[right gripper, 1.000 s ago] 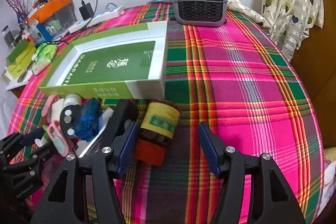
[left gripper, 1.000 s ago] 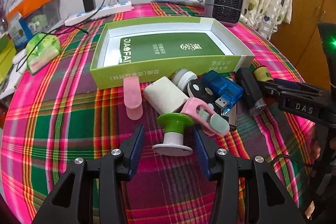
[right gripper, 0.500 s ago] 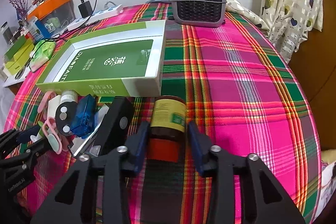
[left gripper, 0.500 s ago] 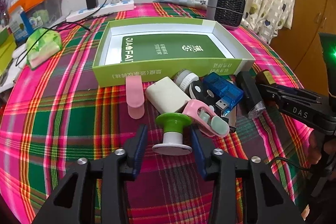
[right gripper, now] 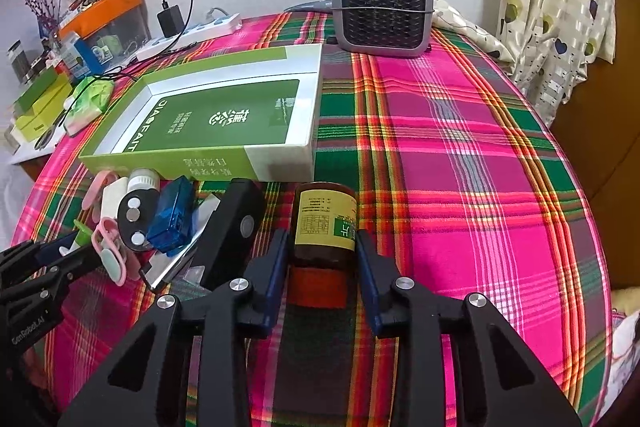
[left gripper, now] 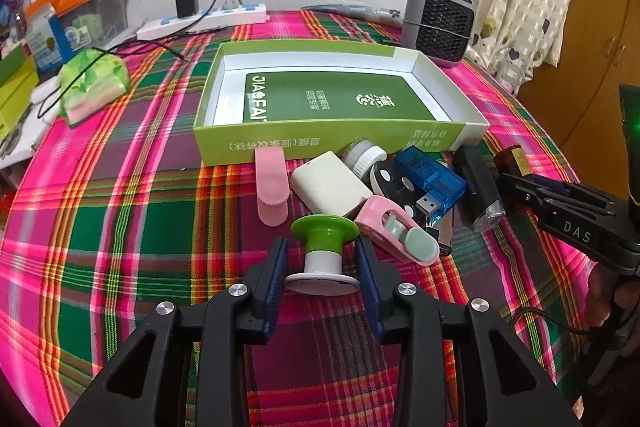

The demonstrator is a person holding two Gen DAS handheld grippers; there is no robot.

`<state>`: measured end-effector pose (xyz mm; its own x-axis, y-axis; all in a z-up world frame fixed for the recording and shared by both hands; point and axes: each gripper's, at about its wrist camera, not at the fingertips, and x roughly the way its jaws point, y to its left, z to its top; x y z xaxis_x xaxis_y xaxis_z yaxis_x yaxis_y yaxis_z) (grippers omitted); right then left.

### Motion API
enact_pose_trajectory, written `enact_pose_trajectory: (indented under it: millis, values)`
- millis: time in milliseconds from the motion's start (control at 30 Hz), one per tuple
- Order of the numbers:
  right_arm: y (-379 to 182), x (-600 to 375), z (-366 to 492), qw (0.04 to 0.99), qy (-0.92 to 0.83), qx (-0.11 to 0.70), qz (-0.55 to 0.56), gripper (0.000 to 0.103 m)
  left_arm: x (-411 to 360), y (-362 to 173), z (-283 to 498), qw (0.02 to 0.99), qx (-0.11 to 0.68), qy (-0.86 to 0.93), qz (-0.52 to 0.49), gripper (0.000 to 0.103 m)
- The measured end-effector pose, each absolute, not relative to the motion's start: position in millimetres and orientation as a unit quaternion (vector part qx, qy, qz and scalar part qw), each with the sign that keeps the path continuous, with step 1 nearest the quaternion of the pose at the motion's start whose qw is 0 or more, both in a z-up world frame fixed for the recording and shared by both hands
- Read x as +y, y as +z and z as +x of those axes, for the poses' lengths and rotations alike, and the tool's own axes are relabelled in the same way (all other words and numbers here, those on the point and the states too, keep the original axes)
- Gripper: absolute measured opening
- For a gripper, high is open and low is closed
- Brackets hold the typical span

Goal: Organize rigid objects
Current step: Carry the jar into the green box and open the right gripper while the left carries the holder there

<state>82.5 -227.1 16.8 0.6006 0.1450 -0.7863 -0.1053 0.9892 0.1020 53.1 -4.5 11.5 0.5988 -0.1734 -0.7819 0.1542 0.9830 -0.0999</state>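
My left gripper (left gripper: 322, 263) is shut on a green-topped white stamp (left gripper: 323, 251) standing on the plaid cloth. My right gripper (right gripper: 322, 259) is shut on a brown bottle (right gripper: 325, 223) with a yellow-green label and orange cap, lying on the cloth. An open green box (left gripper: 332, 99) lies behind the pile; it also shows in the right wrist view (right gripper: 216, 123). The pile holds a pink clip (left gripper: 272, 187), a cream block (left gripper: 330, 187), a blue USB stick (left gripper: 432, 183), a pink clipper (left gripper: 396, 229) and a black bar (left gripper: 478, 183).
A grey fan heater (right gripper: 382, 3) stands at the back of the table. A white power strip (left gripper: 200, 21) with a black charger lies at the back left. A green plastic pack (left gripper: 94, 85) and boxes sit at the left edge.
Both grippers have closed: the left onto the green-topped stamp, the right onto the brown bottle, which turned to point straight away from the camera.
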Motion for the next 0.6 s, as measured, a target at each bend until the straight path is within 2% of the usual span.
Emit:
enact_pose_trajectory:
  millis: [600]
  values:
    - [65.5,-217.0,92.6,0.914,0.089,0.396,0.01,0.034,14.9,62.8,85.0,0.917,0.392,-0.068,-0.019,0.033]
